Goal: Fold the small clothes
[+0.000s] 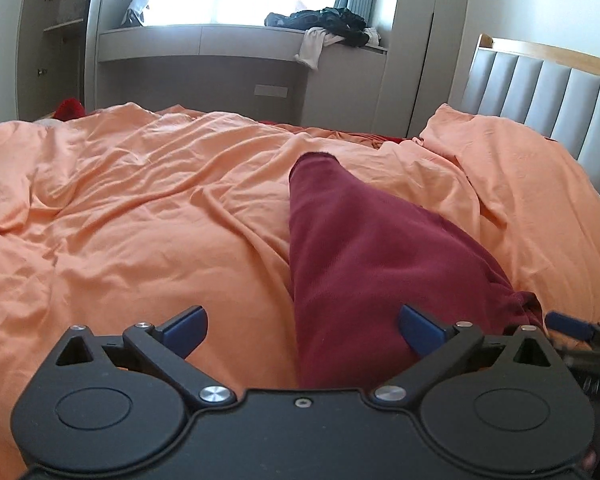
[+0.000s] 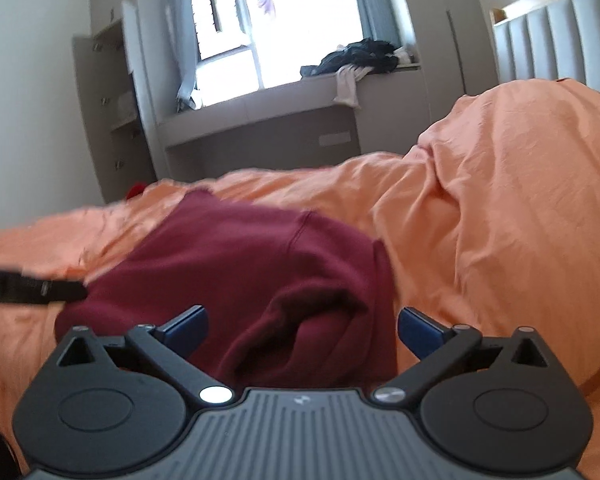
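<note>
A dark red garment lies on the orange bedcover, stretched away from me as a long narrow shape. My left gripper is open over its near end, with its left finger over the cover and its right finger over the cloth. In the right wrist view the same garment lies bunched and creased. My right gripper is open just above its near folds. The left gripper's finger reaches the garment's left edge there. The right gripper's finger shows at the garment's right edge in the left wrist view.
An orange pillow lies at the right against a grey padded headboard. A window seat behind the bed holds a pile of dark clothes. A red item sits past the bed's far left.
</note>
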`<state>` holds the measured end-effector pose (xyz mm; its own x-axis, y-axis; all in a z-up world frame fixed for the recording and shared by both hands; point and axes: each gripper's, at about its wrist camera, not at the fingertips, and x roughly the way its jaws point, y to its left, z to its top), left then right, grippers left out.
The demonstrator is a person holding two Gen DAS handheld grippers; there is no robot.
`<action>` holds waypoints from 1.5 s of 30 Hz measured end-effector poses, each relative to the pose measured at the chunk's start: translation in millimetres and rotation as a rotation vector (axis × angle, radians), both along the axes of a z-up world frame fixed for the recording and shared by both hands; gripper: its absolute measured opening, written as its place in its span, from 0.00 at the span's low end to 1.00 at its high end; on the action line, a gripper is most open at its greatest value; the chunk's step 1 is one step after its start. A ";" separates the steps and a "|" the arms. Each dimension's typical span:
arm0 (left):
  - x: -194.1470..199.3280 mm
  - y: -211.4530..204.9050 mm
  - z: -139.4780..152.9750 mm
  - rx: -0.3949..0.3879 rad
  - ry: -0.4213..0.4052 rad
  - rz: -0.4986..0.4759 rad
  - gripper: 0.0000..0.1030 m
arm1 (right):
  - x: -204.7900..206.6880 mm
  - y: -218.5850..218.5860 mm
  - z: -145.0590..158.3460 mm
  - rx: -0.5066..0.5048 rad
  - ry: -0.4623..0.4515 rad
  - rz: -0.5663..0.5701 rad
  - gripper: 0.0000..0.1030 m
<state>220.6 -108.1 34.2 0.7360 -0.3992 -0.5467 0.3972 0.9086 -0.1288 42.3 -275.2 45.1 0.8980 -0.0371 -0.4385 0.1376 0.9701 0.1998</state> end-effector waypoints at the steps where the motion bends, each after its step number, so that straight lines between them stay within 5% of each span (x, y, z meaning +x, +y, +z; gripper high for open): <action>1: 0.7 -1.1 -2.4 0.008 0.007 -0.005 1.00 | 0.5 2.7 -2.9 -0.021 0.031 0.002 1.00; 6: 4.2 -13.4 -16.9 0.051 0.034 -0.025 1.00 | 1.4 4.0 -18.5 -0.091 0.113 -0.057 1.00; 19: 2.3 -23.2 -20.2 0.085 0.029 -0.032 1.00 | -9.9 -7.9 -30.6 -0.018 0.105 -0.134 1.00; 32: 6.5 -28.7 -29.0 0.097 0.048 -0.027 1.00 | -12.2 -45.8 -12.4 0.179 -0.113 -0.123 0.99; 39: 6.9 -31.8 -30.0 0.115 0.048 -0.030 1.00 | 31.1 -70.0 -12.0 0.227 -0.103 -0.107 0.61; 43: 8.5 -32.8 -30.2 0.114 0.059 -0.033 1.00 | 59.5 -81.2 -16.6 0.248 -0.060 -0.083 0.48; 45: 8.9 -34.5 -30.3 0.114 0.061 -0.034 1.00 | 68.5 -83.6 -19.0 0.256 -0.042 -0.072 0.29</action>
